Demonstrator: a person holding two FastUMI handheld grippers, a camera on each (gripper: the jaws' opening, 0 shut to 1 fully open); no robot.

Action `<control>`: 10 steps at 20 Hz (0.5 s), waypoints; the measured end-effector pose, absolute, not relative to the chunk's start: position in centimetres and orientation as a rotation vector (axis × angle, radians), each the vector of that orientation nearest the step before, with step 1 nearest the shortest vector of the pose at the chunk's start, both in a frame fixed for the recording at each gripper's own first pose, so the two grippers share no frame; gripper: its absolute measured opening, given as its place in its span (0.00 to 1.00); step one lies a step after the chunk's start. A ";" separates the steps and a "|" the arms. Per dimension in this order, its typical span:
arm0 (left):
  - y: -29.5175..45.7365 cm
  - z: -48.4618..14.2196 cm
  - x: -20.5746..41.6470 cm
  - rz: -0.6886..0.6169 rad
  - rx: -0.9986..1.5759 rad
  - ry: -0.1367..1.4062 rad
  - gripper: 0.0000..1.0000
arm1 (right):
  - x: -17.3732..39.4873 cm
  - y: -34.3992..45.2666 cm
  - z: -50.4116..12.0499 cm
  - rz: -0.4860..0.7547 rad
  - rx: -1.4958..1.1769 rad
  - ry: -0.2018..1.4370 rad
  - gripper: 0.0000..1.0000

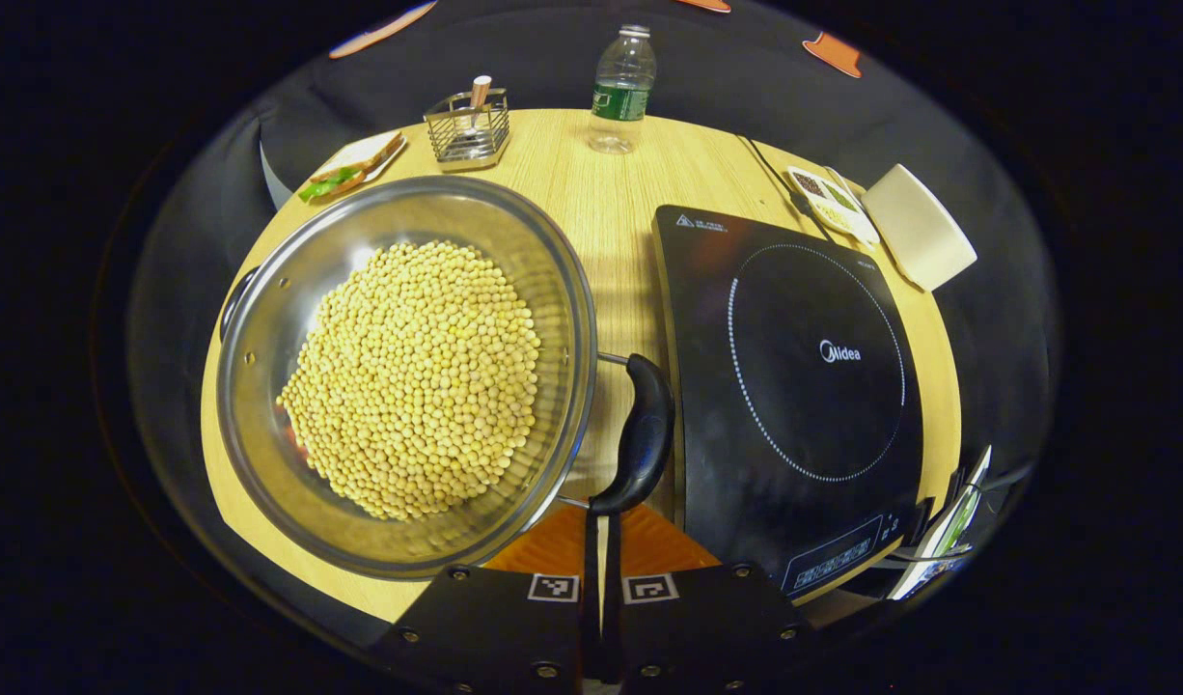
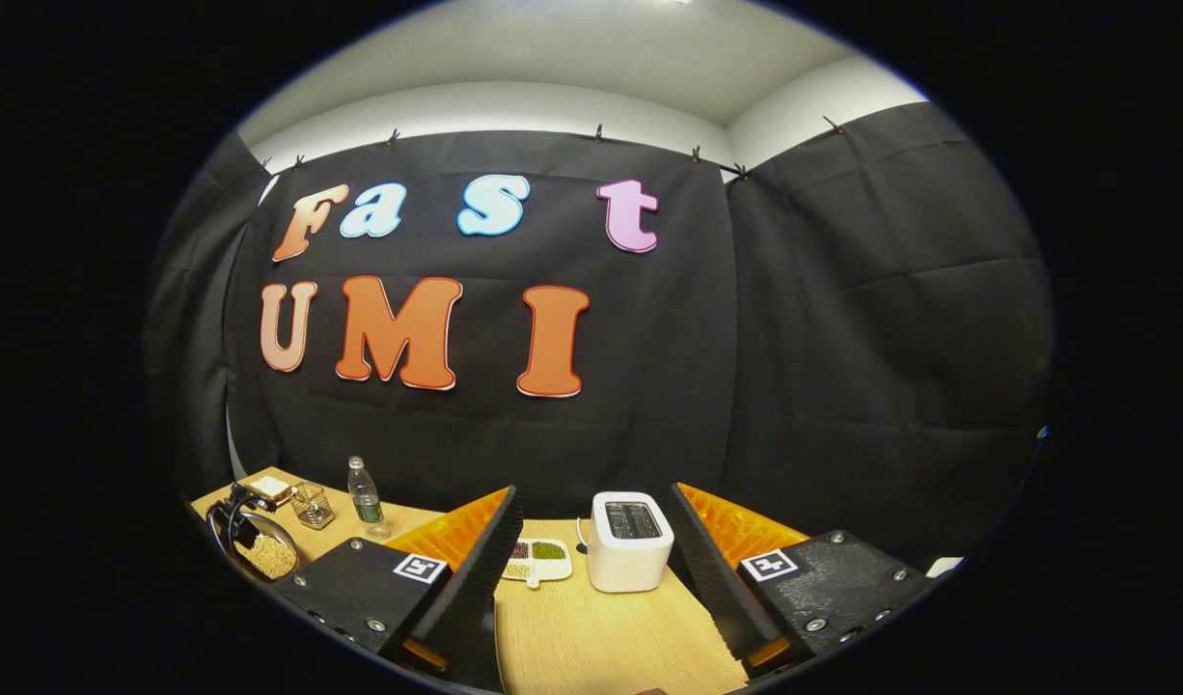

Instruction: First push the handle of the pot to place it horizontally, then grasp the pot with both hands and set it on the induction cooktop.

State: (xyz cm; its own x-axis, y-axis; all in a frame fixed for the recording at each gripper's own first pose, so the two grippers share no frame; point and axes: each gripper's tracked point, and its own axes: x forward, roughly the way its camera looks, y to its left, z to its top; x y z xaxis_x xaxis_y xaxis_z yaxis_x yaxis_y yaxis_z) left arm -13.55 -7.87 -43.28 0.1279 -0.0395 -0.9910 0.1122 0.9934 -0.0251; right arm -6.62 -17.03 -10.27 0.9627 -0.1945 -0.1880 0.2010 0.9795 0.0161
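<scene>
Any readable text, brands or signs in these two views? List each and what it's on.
"Midea": centre of the induction cooktop.
Warning triangle and small print at the cooktop's far corner: too small to read.
Cooktop control panel print: blurred.
Water bottle green label: unreadable.
Square black-and-white markers on the left gripper and right gripper: no words.

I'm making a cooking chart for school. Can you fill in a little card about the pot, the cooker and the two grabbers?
pot: steel, full of yellow beans, on the wooden table
pot handle: black, on the side facing the cooktop
induction cooktop: black, nothing on it, beside the pot
left gripper: fingers together, tips at the handle's near end
right gripper: open, raised, holding nothing
toaster: white, ahead of the right gripper
water bottle: upright at the far table edge
</scene>
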 end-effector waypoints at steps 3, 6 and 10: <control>-8.5 -43.3 -11.7 -0.148 0.069 1.410 0.02 | -7.0 -16.9 -10.7 -0.224 0.028 0.206 0.95; -9.4 -42.9 -10.1 -0.202 0.042 1.372 0.02 | -7.1 -15.7 -10.4 -0.252 0.017 0.207 0.95; -10.1 -42.3 -8.9 -0.299 0.032 1.331 0.02 | -6.9 -11.8 -10.4 -0.265 0.032 0.235 0.95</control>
